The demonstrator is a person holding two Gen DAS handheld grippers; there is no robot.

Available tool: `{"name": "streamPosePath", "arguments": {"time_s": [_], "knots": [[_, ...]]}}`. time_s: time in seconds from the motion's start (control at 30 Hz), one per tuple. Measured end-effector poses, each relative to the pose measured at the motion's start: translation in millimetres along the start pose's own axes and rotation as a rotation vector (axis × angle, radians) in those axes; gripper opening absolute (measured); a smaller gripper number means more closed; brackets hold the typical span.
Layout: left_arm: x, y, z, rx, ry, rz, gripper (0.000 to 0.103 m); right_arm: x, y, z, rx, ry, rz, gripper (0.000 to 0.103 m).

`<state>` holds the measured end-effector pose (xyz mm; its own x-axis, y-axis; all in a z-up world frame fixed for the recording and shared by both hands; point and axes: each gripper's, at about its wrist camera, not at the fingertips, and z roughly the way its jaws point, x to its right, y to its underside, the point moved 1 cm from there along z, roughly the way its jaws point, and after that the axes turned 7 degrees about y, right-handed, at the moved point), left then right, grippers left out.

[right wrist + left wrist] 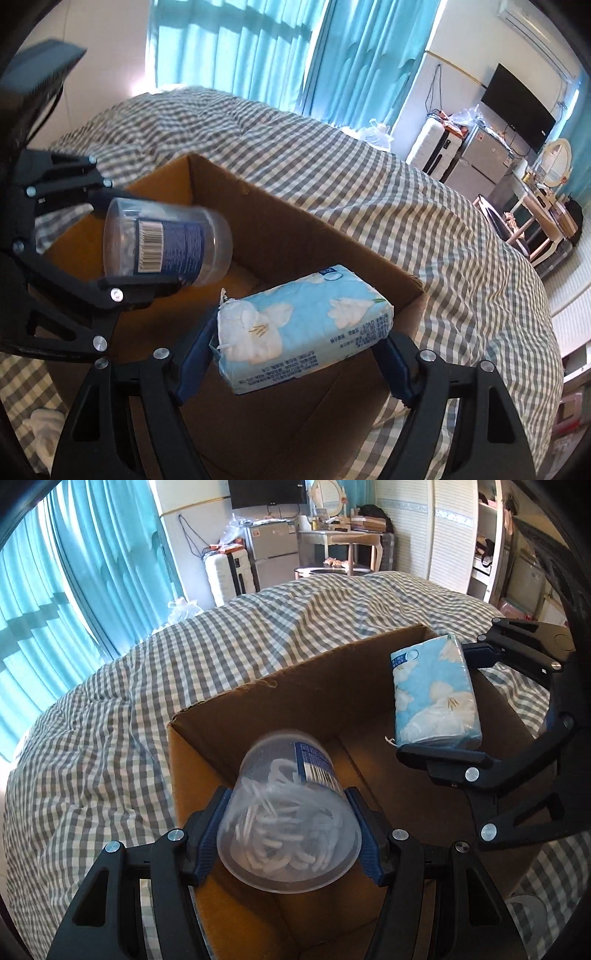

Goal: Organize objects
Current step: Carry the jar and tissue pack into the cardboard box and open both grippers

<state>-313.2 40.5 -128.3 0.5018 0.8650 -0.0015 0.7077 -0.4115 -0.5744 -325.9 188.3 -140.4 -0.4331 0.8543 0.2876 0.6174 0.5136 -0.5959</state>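
Note:
An open cardboard box [306, 686] [295, 218] sits on a grey checked bed. My left gripper [288, 834] is shut on a clear plastic jar of white picks [291, 812] and holds it on its side above the box's near left part; the jar also shows in the right wrist view [166, 243]. My right gripper [299, 354] is shut on a blue flowered tissue pack [299, 332] and holds it over the box's right part. The pack also shows in the left wrist view [436, 694], held between the right gripper's fingers [443, 755].
The checked bedspread [110, 720] [424, 206] surrounds the box. Beyond the bed stand turquoise curtains [55, 572], a white suitcase [229, 572], a small fridge [273, 554], a dressing table [340, 539] and a wardrobe [443, 535].

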Motion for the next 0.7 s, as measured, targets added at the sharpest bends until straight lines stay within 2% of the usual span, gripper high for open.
{"name": "streamPosePath", "arguments": {"time_s": [0.03, 0.07, 0.17, 0.23, 0.47, 0.7], "knots": [[-1, -2, 1, 0.011, 0.007, 0.001, 0.072, 0, -1, -1, -0.006, -0.001, 0.005, 0.079], [-1, -2, 0, 0.017, 0.007, 0.014, 0.085, 1, 0, -2, -0.008, 0.002, 0.003, 0.079], [0, -1, -5, 0.028, 0.013, 0.027, 0.092, -1, 2, -11, -0.006, 0.006, 0.003, 0.08], [2, 1, -9, 0.024, 0.024, 0.029, 0.092, 1, 1, -19, 0.009, 0.015, 0.006, 0.085], [12, -5, -46, 0.073, -0.015, 0.039, 0.095, 21, 1, -65, 0.067, 0.043, 0.062, 0.086], [25, -7, -113, 0.153, -0.055, 0.053, 0.099, 34, 1, -140, 0.159, 0.107, 0.107, 0.087]]}}
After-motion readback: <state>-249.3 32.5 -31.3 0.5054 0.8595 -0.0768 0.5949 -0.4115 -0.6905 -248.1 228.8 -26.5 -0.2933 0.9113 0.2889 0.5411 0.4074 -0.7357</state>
